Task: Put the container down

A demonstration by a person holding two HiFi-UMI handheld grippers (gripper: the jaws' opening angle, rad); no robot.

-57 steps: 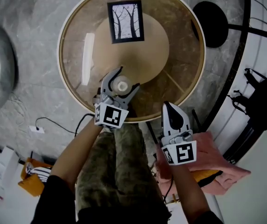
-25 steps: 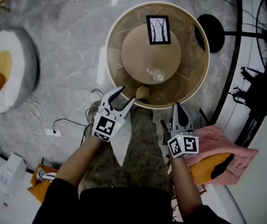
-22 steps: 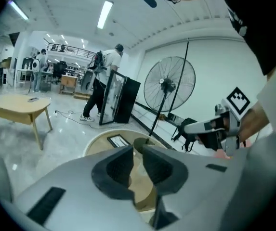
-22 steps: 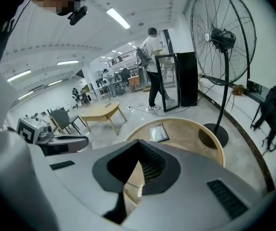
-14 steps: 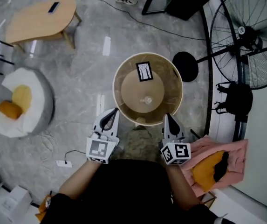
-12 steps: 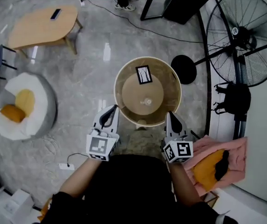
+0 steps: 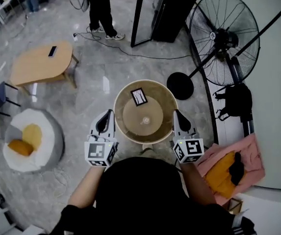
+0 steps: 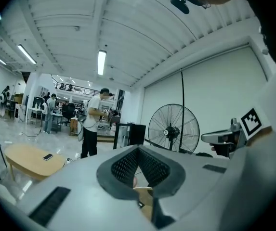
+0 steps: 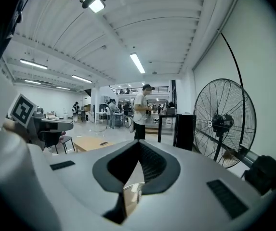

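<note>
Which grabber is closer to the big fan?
Right. The right gripper is below and left of the fan in the head view; the left gripper is beyond the round table, farther off.

grey marble floor (image 7: 93,84) | wooden table (image 7: 41,63) | standing fan (image 7: 223,33) | white wall (image 7: 280,106) | ceiling strip lights (image 8: 101,61)

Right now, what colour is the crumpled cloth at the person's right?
The cloth is pink; the head view shows it best.
</note>
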